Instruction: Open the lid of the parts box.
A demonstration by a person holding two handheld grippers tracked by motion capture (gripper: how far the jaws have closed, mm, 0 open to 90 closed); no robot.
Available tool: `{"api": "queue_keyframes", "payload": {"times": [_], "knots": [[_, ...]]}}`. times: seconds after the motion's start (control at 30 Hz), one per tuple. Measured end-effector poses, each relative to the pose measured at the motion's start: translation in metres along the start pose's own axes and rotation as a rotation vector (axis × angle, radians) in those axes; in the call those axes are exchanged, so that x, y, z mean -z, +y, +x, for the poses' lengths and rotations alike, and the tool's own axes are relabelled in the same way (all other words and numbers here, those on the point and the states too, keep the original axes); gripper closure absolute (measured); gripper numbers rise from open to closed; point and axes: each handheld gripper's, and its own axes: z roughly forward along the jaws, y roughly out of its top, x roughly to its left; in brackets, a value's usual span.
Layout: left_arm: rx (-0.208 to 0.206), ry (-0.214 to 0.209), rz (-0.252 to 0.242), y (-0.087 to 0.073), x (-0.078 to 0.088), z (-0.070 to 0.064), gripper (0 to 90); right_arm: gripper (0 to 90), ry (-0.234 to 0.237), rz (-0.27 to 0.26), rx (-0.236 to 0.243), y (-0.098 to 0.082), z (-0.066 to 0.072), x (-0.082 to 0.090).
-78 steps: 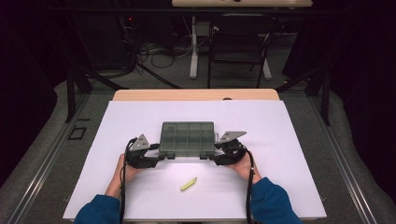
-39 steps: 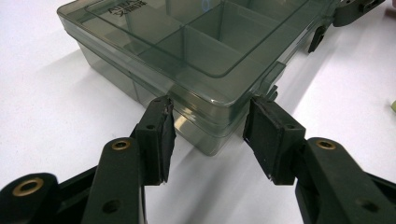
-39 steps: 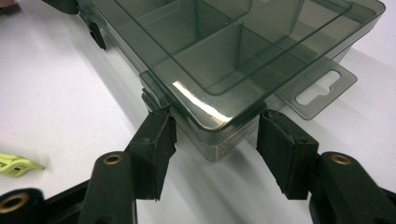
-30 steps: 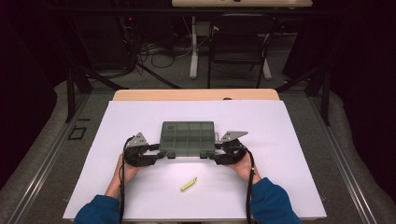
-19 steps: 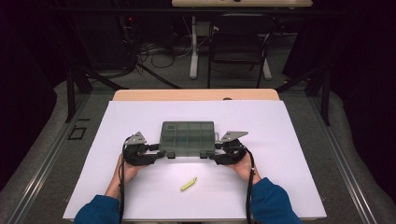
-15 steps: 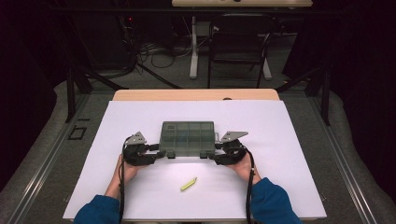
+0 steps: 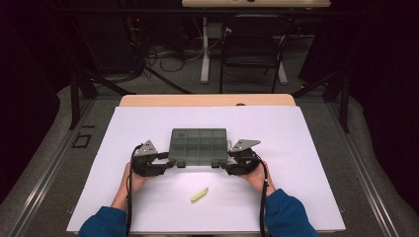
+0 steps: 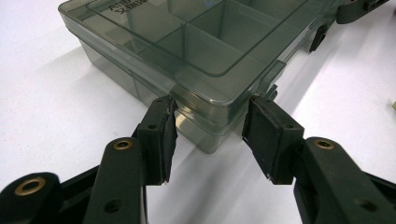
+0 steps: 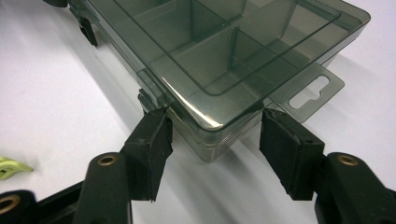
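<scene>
A smoky see-through compartment box (image 7: 198, 145) lies flat at the middle of the white table (image 7: 306, 148), lid down. Two black latches sit on its near edge. My left gripper (image 7: 167, 160) is at its near left corner. In the left gripper view that gripper (image 8: 210, 121) is open, its pads (image 8: 161, 135) astride the box (image 8: 196, 51) corner, tips touching the walls. My right gripper (image 7: 228, 162) is at the near right corner. In its own view it (image 9: 215, 126) is open around the box (image 9: 219, 46) corner, beside a hang tab (image 9: 308, 93).
A small yellow-green piece (image 7: 199, 194) lies on the table in front of the box, between my forearms; it also peeks in as the yellow-green piece (image 9: 9, 167). Beyond the table's wooden far edge (image 7: 207, 100) stand a chair (image 7: 254, 44) and floor cables.
</scene>
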Motion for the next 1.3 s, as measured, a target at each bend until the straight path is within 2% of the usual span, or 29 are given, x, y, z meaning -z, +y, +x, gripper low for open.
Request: {"api": "queue_keyframes", "payload": {"times": [0.17,0.6,0.73,0.77,0.83,1.03,1.13,1.17,1.3], "knots": [[0.009,-0.008,0.000,-0.0001,0.0005,0.0009,53.4,43.6,-0.006,-0.008,0.009,-0.0001,0.0004,0.0001],[0.080,-0.038,-0.001,0.0004,0.0024,0.0041,56.1,43.5,-0.009,0.002,0.017,-0.0001,0.0003,0.0006],[0.091,-0.045,0.001,0.0013,0.0024,0.0043,56.4,43.4,-0.011,-0.009,0.017,-0.0003,0.0005,0.0000],[0.087,-0.043,0.002,0.0013,0.0025,0.0041,56.4,43.4,-0.010,-0.002,0.018,-0.0001,0.0005,0.0004],[0.053,-0.018,0.006,0.0015,0.0020,0.0015,56.5,43.5,-0.012,-0.007,0.022,-0.0002,0.0007,0.0001],[-0.007,0.011,-0.003,0.0001,0.0007,-0.0011,55.4,44.4,-0.013,-0.005,0.021,-0.0002,0.0009,0.0004],[-0.018,0.017,0.001,-0.0003,0.0002,-0.0022,55.3,45.0,-0.003,-0.009,0.002,-0.0006,-0.0004,0.0009],[-0.018,0.021,0.002,-0.0003,0.0000,-0.0026,55.2,45.1,-0.003,-0.029,-0.005,-0.0012,-0.0006,-0.0001],[-0.011,0.019,0.003,-0.0001,0.0001,-0.0023,55.3,44.6,-0.016,-0.006,0.026,-0.0003,0.0012,0.0005]]}}
